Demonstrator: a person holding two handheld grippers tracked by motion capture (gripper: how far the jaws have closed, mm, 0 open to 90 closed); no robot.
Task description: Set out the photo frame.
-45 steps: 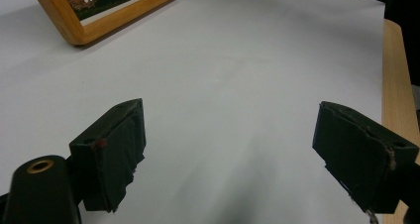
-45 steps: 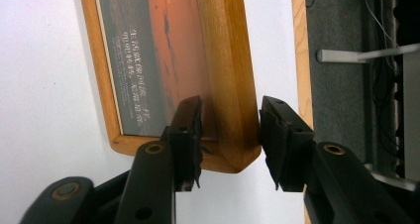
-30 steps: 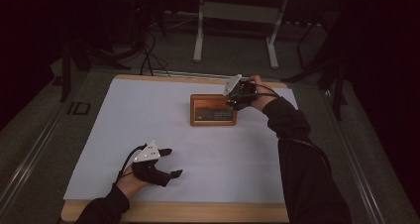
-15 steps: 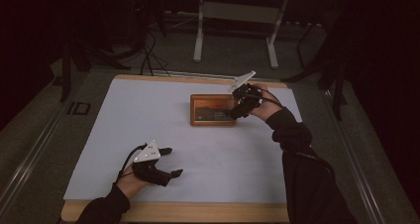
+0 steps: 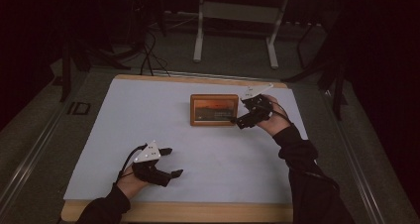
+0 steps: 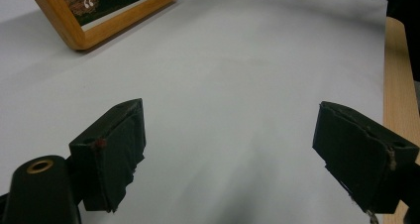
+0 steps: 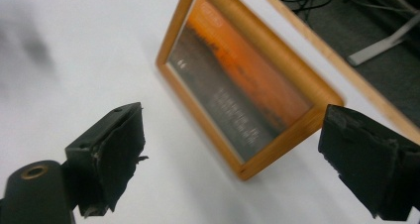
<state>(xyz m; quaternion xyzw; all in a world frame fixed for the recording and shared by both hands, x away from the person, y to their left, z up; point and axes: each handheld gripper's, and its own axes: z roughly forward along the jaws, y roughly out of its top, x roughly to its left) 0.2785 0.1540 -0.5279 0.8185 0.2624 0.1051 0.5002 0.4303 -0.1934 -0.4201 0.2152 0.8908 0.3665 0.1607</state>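
A wooden picture frame (image 5: 214, 110) with an orange and dark print rests on the white sheet at the far middle of the table. Whether it leans back or lies flat I cannot tell. My right gripper (image 5: 237, 121) hovers just right of the frame's near right corner. Its jaws have just been opening and nothing is between them. In the right gripper view the frame (image 7: 242, 95) lies ahead of the open gripper (image 7: 233, 120), apart from both pads. My left gripper (image 5: 173, 162) rests open near the front left, and the frame's corner (image 6: 99, 11) lies far ahead of it (image 6: 230, 117).
The white sheet (image 5: 148, 115) covers most of the wooden tabletop, whose bare edge (image 5: 198, 211) runs along the front. Beyond the table's far edge are a white stand (image 5: 235, 16) and cables on a dark floor.
The right gripper has drawn back from the frame's far right corner toward the near side, and its jaws have spread. The frame and the left gripper have stayed put.
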